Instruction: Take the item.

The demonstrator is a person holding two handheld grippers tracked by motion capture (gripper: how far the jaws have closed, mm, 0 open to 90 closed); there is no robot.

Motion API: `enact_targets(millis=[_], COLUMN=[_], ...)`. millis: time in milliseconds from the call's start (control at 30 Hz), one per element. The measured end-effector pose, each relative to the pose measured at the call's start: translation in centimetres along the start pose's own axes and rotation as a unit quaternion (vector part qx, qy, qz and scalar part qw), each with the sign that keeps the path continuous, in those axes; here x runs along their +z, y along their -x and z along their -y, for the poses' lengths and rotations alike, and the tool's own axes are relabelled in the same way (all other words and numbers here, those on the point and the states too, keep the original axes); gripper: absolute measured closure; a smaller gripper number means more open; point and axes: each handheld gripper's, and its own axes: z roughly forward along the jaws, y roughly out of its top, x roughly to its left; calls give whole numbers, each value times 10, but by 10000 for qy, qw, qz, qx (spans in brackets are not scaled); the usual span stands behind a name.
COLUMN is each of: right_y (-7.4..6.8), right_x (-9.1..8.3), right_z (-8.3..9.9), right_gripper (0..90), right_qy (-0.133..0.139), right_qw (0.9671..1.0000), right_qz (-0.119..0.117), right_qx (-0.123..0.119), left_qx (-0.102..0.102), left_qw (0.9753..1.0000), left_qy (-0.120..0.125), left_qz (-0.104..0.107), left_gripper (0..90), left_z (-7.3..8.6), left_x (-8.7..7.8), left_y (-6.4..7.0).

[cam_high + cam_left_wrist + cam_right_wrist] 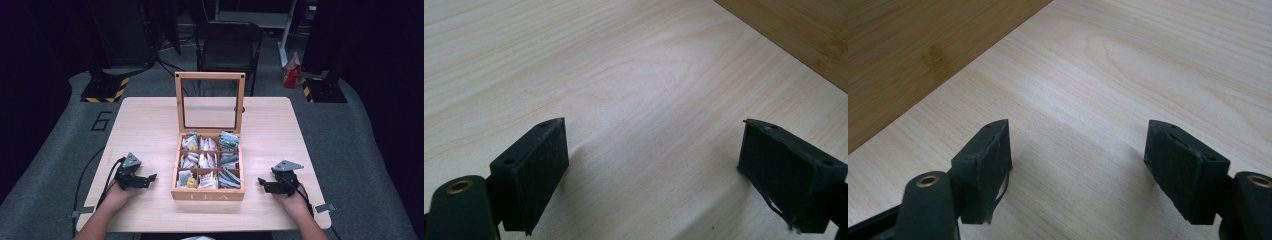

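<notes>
Pale wooden table, dark workshop room

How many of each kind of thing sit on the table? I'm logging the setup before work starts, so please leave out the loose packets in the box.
Tea box, lid open: 1
Compartments in the tea box: 9
Tools resting on the table, left tool and right tool: 2
Total, box plus tools: 3
</notes>
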Motion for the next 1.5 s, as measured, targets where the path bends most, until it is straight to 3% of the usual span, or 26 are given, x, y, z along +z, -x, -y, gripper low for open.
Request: enact_targets(millis=[833,1133,1333,1433,1500], right_y=[0,-2,-8,-11,-11], right_x=[0,-4,-15,-19,-21], right_z=[0,-3,-11,-13,-15], right_gripper=[265,309,321,329,339], right_qy=[4,-99,154,194,200], right_qw=[10000,9998,9995,9996,9993], right_qz=[-4,-37,-70,-102,-155], right_qx=[-6,-141,-253,-182,-284], left_qx=[0,-1,-2,0,-2], left_qw=[10000,10000,10000,10000,10000], left_qy=[-1,0,1,-1,2], left_qz=[0,0,1,0,1], left_gripper=[121,121,121,121,121], left_z=[0,0,0,0,0], left_x=[0,0,0,0,0], left_y=[0,0,0,0,0])
